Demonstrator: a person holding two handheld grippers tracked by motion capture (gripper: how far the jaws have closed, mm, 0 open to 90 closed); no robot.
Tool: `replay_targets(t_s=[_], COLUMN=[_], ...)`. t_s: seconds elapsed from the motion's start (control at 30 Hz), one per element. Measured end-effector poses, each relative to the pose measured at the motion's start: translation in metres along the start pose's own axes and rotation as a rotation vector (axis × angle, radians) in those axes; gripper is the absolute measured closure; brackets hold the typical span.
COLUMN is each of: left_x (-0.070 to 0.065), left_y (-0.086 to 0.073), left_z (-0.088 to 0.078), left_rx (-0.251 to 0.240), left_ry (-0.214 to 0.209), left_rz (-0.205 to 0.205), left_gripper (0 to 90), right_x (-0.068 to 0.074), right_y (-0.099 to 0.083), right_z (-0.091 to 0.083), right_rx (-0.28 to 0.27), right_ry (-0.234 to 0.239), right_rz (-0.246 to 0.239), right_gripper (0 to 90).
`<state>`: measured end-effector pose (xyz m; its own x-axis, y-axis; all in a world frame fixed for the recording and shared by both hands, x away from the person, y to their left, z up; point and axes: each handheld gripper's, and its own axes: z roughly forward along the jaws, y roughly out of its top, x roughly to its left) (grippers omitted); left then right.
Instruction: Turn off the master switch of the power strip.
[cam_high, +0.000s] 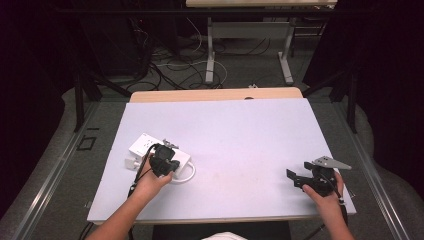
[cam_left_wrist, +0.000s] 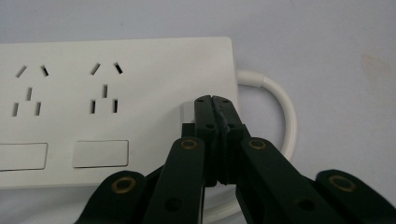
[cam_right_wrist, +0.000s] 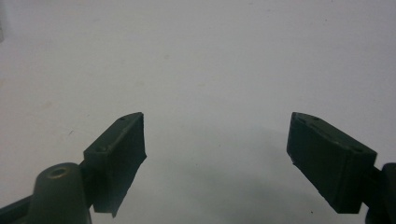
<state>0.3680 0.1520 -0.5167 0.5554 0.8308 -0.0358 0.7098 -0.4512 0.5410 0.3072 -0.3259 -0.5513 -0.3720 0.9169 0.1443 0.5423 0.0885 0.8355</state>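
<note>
A big white table (cam_high: 240, 130) holds a white power strip (cam_high: 145, 147) with its looped white cord (cam_high: 189, 172), right under the left gripper (cam_high: 162, 162).

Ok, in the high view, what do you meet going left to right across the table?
White power strip → left gripper, jaws shut, over the strip's right part → loop of white cord → bare table → right gripper, jaws open.

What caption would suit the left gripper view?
Shut left gripper tips resting over the white power strip near its cable end.
</note>
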Motion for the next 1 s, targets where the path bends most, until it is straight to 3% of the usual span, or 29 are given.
replay_targets(t_s=[0.13,0.43,0.5,1.0], left_x=[0.0034,0.0036,0.0039,0.0076], left_y=[0.0009,0.0039,0.0043,0.0088], left_z=[-0.0006,-0.0002,0.0,-0.0079], left_rx=[-0.005,0.011,0.011,0.019], left_ry=[-0.033,-0.036,-0.037,-0.037], left_rz=[-0.034,-0.026,-0.025,-0.012], left_gripper=[90.0,90.0,90.0,90.0], right_x=[-0.0009,-0.0032,-0.002,-0.0001], right_y=[0.0003,0.0002,-0.0001,-0.0006], right_z=[0.0002,-0.0004,-0.001,-0.0021], right_rx=[-0.013,-0.007,-0.004,-0.005], right_ry=[-0.01,0.001,-0.003,0.002], right_rz=[0.0,-0.016,0.007,0.008], right_gripper=[19.2,19.1,19.2,19.2])
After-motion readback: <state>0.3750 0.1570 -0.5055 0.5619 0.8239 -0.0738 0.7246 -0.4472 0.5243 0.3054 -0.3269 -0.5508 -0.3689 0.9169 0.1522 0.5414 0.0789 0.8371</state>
